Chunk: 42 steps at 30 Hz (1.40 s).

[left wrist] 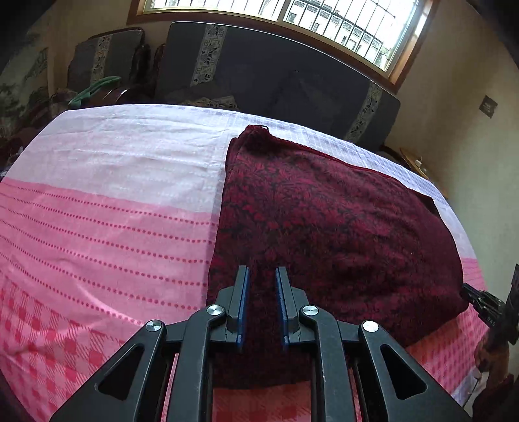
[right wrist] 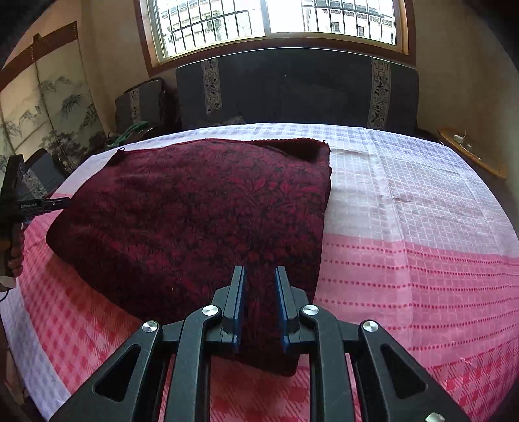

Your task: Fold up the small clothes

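Note:
A dark red garment with a black leaf pattern (left wrist: pixel 324 227) lies folded in a thick rectangle on the pink and white cloth; it also shows in the right wrist view (right wrist: pixel 201 220). My left gripper (left wrist: pixel 262 276) is open, its jaws apart over the garment's near left corner, with nothing between them. My right gripper (right wrist: pixel 259 276) is open over the garment's near right corner, also empty. The right gripper's tip shows at the left wrist view's right edge (left wrist: pixel 480 302). The left gripper shows at the right wrist view's left edge (right wrist: pixel 39 204).
The pink and white checked cloth (left wrist: pixel 97 211) covers the table, also seen in the right wrist view (right wrist: pixel 421 227). A dark sofa (right wrist: pixel 292 91) stands behind it under a barred window (right wrist: pixel 275 19). A small wooden shelf (right wrist: pixel 470 152) is at the far right.

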Each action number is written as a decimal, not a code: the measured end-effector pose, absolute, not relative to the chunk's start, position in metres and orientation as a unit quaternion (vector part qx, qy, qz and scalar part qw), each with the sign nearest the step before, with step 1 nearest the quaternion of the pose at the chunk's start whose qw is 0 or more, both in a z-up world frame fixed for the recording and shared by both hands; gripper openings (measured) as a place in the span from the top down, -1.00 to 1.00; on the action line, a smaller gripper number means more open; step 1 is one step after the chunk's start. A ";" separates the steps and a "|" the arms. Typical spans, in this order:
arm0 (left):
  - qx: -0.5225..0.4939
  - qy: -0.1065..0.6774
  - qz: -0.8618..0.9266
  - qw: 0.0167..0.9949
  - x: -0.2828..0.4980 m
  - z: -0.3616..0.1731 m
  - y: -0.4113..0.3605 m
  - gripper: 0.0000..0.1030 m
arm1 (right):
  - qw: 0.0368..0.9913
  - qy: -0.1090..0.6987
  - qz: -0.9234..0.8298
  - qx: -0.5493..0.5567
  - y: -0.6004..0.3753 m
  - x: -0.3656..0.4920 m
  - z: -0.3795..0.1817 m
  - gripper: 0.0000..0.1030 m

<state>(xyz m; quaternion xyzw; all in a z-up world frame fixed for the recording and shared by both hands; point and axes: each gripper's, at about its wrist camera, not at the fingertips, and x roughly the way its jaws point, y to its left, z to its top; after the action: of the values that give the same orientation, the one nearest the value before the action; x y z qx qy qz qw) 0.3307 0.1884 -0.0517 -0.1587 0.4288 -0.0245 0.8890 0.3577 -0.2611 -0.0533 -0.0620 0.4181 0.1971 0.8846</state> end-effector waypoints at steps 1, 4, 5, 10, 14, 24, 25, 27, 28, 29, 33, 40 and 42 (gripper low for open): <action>-0.165 0.437 -0.023 0.884 0.326 -0.061 0.188 0.67 | 0.882 0.425 0.195 -0.060 -0.263 0.352 -0.059 0.69; -0.174 0.431 -0.010 0.885 0.317 -0.076 0.190 0.74 | 0.871 0.454 0.182 -0.046 -0.269 0.351 -0.077 0.74; -0.172 0.435 -0.009 0.884 0.317 -0.076 0.189 0.77 | 0.873 0.452 0.181 -0.038 -0.271 0.351 -0.078 0.74; -0.119 0.421 -0.011 0.899 0.308 -0.078 0.180 0.80 | 0.881 0.434 0.176 -0.067 -0.267 0.347 -0.082 0.75; -0.059 0.401 -0.002 0.914 0.298 -0.062 0.166 0.80 | 0.885 0.426 0.177 -0.060 -0.271 0.344 -0.082 0.76; 0.033 0.345 0.043 0.937 0.283 -0.035 0.154 0.25 | 0.887 0.423 0.181 -0.045 -0.277 0.342 -0.079 0.74; 0.041 0.342 0.047 0.938 0.282 -0.035 0.153 0.18 | 0.887 0.423 0.179 -0.047 -0.276 0.342 -0.079 0.74; 0.052 0.335 0.048 0.939 0.279 -0.034 0.153 0.16 | 0.887 0.423 0.178 -0.049 -0.275 0.341 -0.079 0.74; 0.057 0.334 0.049 0.940 0.279 -0.033 0.152 0.16 | 0.887 0.424 0.178 -0.049 -0.275 0.341 -0.079 0.74; 0.062 0.332 0.050 0.940 0.281 -0.033 0.151 0.15 | 0.887 0.424 0.177 -0.049 -0.275 0.341 -0.080 0.74; 0.075 0.328 0.051 0.940 0.282 -0.034 0.148 0.14 | 0.887 0.425 0.176 -0.050 -0.274 0.341 -0.080 0.74; 0.092 0.324 0.053 0.940 0.290 -0.040 0.148 0.02 | 0.885 0.428 0.178 -0.043 -0.275 0.343 -0.080 0.73; 0.095 0.326 0.054 0.939 0.293 -0.041 0.150 -0.01 | 0.884 0.430 0.181 -0.032 -0.278 0.345 -0.081 0.73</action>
<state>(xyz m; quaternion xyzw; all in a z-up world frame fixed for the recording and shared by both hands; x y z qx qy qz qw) 0.2930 0.1498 -0.0410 0.0955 0.3256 0.0540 0.9391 0.3447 -0.2776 -0.0812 -0.0319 0.4296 0.1814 0.8840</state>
